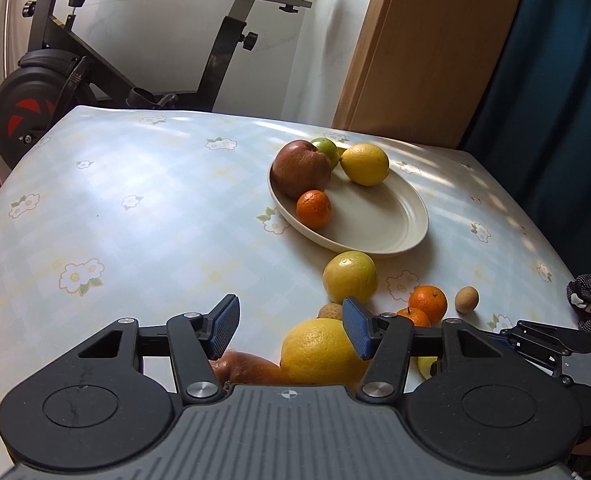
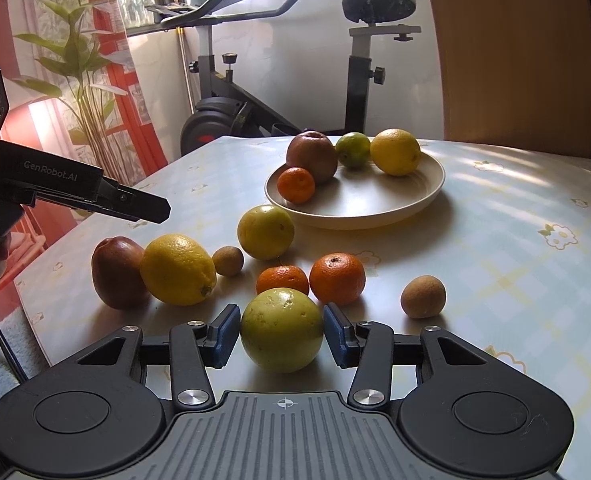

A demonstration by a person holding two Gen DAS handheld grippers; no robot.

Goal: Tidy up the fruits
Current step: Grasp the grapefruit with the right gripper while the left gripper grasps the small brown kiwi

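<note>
My right gripper is shut on a yellow-green round fruit that rests on the table, one blue pad against each side. My left gripper hangs open above a large lemon and a red-brown fruit, holding nothing. It shows from the side in the right wrist view as the left gripper. Loose nearby lie another yellow-green fruit, two mandarins and two small brown fruits. The cream plate farther back holds a red-brown fruit, a lime, a lemon and a mandarin.
The flowered tablecloth ends at an edge on the left. An exercise bike stands behind the table, a potted plant at the far left. A wooden panel and a blue curtain close the right side.
</note>
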